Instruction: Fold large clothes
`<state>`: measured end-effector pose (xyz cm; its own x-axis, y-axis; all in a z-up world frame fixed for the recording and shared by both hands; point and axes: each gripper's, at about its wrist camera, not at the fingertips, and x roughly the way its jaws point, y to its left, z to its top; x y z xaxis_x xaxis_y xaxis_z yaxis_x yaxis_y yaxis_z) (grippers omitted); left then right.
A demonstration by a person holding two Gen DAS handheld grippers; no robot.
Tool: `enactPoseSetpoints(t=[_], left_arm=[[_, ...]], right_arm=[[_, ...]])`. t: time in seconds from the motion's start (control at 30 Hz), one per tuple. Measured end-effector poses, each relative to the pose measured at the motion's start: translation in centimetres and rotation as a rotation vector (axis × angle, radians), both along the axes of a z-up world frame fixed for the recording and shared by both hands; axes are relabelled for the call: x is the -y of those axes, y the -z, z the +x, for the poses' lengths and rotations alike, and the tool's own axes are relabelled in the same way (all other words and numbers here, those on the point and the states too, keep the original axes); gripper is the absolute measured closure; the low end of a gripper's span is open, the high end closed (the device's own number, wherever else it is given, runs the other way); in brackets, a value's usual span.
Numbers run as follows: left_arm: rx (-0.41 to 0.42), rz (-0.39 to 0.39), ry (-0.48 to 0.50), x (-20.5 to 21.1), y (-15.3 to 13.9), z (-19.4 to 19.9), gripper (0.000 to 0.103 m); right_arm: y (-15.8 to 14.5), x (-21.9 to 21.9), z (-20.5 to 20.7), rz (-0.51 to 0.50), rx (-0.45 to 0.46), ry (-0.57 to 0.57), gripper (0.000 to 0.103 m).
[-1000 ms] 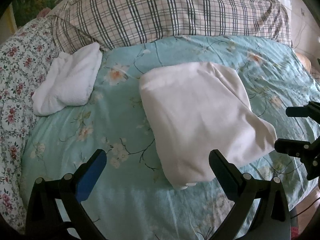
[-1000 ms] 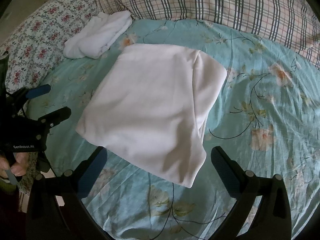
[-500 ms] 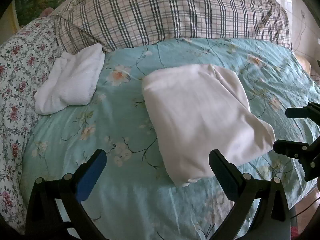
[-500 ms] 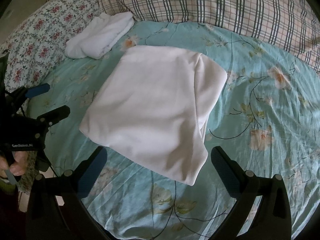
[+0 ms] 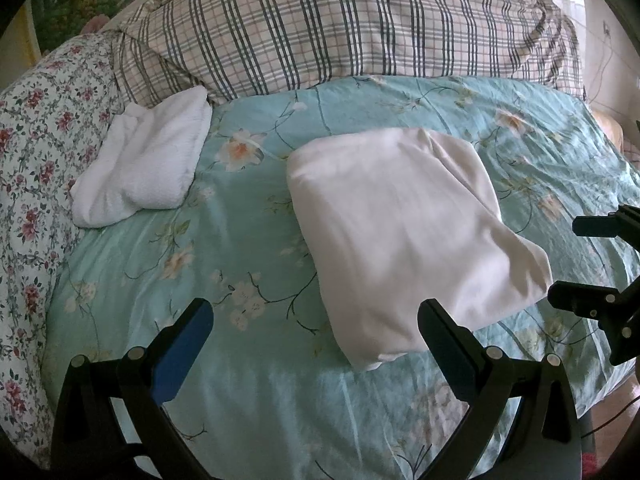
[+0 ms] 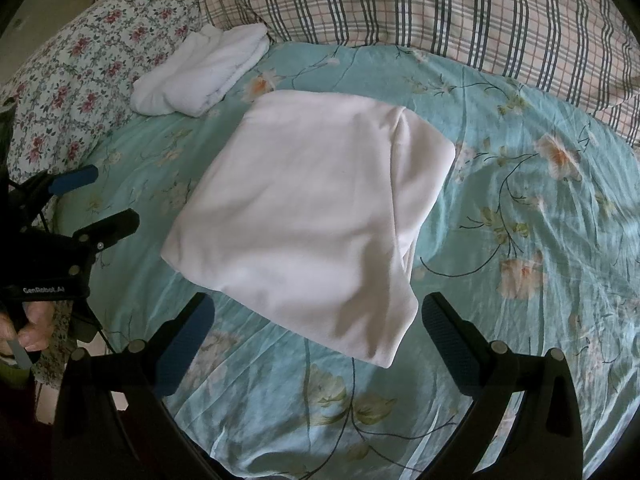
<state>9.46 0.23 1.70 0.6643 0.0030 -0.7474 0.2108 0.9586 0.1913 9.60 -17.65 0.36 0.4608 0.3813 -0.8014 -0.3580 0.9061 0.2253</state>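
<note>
A white garment [image 5: 404, 236] lies folded into a thick rectangle on the teal floral bedspread [image 5: 248, 264]; it also shows in the right wrist view [image 6: 312, 216]. My left gripper [image 5: 316, 332] is open and empty, held back from the garment's near corner. My right gripper [image 6: 318, 328] is open and empty, just short of the garment's near edge. Each gripper shows at the edge of the other's view, the right one [image 5: 576, 264] and the left one [image 6: 104, 204].
A folded white towel [image 5: 144, 168] lies at the far left of the bed, also in the right wrist view [image 6: 204, 72]. A plaid pillow [image 5: 352, 24] lies along the head. A rose-print cover [image 5: 36, 152] is at the left edge.
Both grippers have drawn slightly back from the bed; the garment and towel sit a little lower and farther in view. The garment itself has not moved.
</note>
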Motion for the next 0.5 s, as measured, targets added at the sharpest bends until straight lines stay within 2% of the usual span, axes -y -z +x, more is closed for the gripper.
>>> enactPoseSetpoints(t=[0.5], left_arm=[[-0.006, 0.01, -0.004, -0.13, 0.23, 0.54, 0.001]], right_arm=[[0.24, 0.17, 0.39, 0.005, -0.004, 0.002, 0.0]])
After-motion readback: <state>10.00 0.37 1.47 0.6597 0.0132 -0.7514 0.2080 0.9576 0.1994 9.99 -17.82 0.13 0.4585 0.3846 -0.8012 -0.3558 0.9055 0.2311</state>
